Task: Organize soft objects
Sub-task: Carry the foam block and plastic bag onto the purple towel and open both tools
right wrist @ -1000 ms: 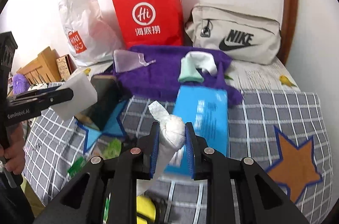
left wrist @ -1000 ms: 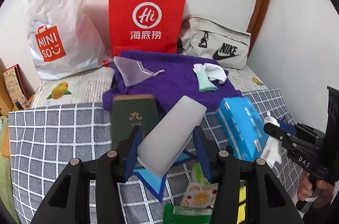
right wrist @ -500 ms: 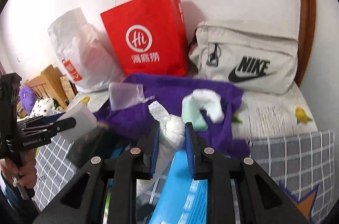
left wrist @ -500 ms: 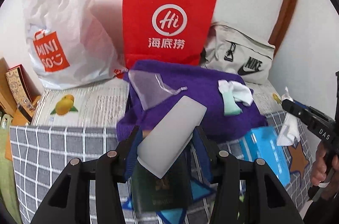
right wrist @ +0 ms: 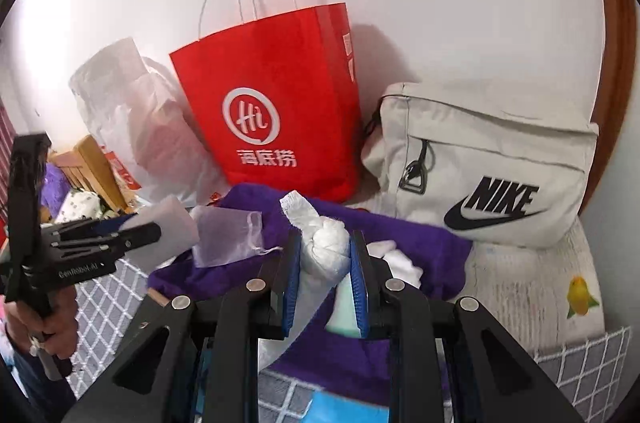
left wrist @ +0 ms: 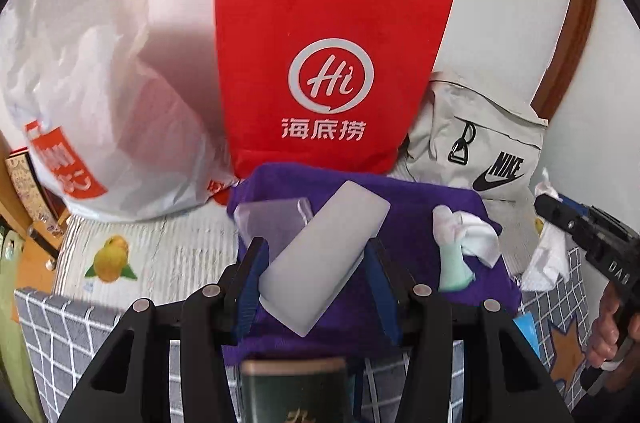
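Note:
My left gripper (left wrist: 314, 267) is shut on a grey foam block (left wrist: 324, 257) and holds it above a purple towel (left wrist: 416, 219); it also shows at the left of the right wrist view (right wrist: 160, 229). My right gripper (right wrist: 324, 277) is shut on a knotted white cloth (right wrist: 324, 249), also above the purple towel (right wrist: 420, 239); it shows at the right of the left wrist view (left wrist: 548, 207). On the towel lie a sheer pouch (right wrist: 228, 237) and a white and mint sock pair (left wrist: 460, 247).
A red paper bag (left wrist: 324, 71), a white plastic bag (left wrist: 92, 95) and a beige Nike bag (left wrist: 480, 139) stand against the wall behind the towel. A dark green booklet (left wrist: 296, 391) and a blue pack (right wrist: 348, 407) lie on the checked blanket (left wrist: 64, 339).
Both grippers have moved forward and up toward the bags at the wall, still holding the foam block and the white cloth. The towel and bags now look nearer.

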Demonstrator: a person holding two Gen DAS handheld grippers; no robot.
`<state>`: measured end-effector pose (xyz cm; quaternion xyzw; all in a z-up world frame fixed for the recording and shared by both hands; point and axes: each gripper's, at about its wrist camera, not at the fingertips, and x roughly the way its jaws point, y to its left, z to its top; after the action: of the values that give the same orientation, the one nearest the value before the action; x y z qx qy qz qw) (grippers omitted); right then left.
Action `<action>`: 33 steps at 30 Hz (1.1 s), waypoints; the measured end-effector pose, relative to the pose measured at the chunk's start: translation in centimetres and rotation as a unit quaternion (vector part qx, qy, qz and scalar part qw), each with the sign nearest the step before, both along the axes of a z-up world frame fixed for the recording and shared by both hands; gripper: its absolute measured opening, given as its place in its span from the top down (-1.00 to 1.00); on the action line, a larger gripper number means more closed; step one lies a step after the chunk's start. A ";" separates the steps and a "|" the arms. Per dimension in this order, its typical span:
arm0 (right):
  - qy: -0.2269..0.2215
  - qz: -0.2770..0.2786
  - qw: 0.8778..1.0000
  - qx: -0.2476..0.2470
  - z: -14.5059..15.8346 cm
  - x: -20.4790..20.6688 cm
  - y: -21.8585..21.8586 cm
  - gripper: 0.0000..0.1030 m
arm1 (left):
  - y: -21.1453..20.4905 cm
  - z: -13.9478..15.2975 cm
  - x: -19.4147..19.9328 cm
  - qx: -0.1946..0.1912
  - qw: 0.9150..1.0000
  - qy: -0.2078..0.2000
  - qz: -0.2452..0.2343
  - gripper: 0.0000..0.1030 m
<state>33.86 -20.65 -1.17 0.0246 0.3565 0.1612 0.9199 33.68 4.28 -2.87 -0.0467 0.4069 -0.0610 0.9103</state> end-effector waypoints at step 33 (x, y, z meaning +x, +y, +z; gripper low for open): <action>0.139 0.029 0.984 -0.109 -11.7 5.9 0.0 0.47 | 0.8 -8.2 5.4 -0.006 0.994 0.109 0.004 0.05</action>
<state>39.72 -20.68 -12.83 -0.0641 0.4966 0.1426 0.8538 39.10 5.08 -11.06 -0.0603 0.5028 -0.0547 0.8606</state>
